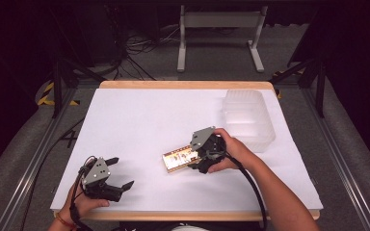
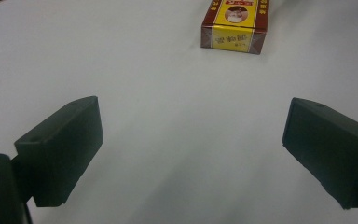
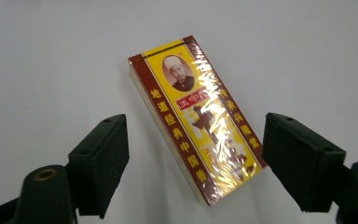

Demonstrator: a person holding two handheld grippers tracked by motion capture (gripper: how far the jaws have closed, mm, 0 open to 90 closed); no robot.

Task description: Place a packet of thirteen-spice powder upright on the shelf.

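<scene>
A flat yellow and maroon box [image 1: 179, 158] wrapped in shiny film lies on the white table top [image 1: 139, 120] near the middle. My right gripper [image 1: 198, 155] hovers at the box's right end, open, with its jaws on either side of the box [image 3: 198, 123] and not touching it. My left gripper [image 1: 121, 172] rests near the front left edge, open and holding nothing. The left gripper view shows the box [image 2: 235, 25] farther off beyond the wide-apart jaws.
A clear plastic tub [image 1: 248, 117] stands at the back right of the table. The table's wooden edge [image 1: 183, 85] runs along the far side. Beyond it, a white metal stand [image 1: 219, 36] and cables sit on the floor.
</scene>
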